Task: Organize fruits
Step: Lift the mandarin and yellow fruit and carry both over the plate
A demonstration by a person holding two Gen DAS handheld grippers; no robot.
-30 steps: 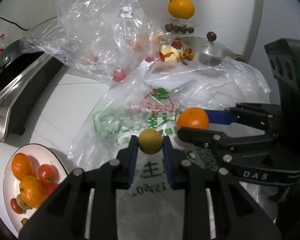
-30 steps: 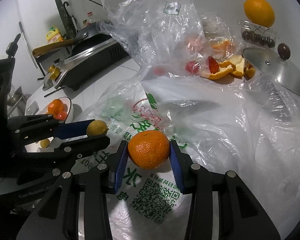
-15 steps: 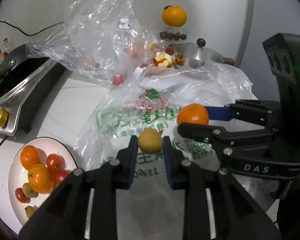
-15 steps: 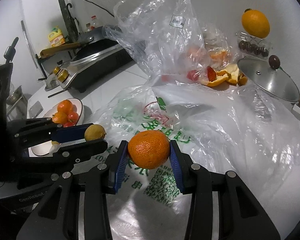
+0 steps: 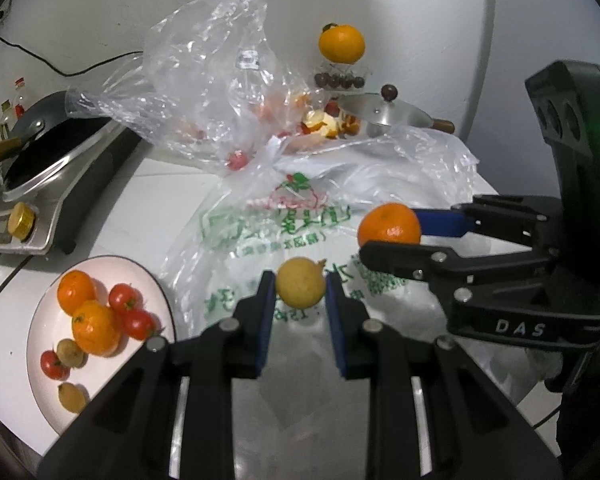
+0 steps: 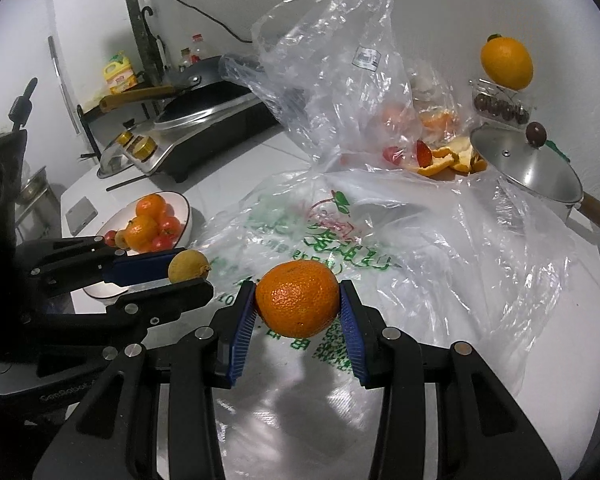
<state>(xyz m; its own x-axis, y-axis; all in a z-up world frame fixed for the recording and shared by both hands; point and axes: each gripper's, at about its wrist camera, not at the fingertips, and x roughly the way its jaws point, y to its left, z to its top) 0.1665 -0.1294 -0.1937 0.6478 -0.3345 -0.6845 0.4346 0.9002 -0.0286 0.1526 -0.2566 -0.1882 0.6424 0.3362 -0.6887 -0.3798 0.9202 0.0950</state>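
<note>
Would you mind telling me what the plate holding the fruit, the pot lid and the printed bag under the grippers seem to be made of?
Plate: probably glazed ceramic; white, glossy, with a thin dark rim.
Pot lid: brushed metal, likely steel or aluminium; dull silver sheen, with a dark round knob that could be wood or plastic.
Printed bag: thin translucent plastic film; crinkled, shiny, with green and red print.

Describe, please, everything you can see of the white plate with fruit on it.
The white plate is round and shallow, with a thin dark rim, and looks like glazed ceramic. It sits flat on the white counter, in front of the stove and beside the printed plastic bag. It holds a pile of fruit: two oranges, several red tomatoes and a few small yellow-brown fruits. No gripper touches it; part of its right side is bare.
</note>
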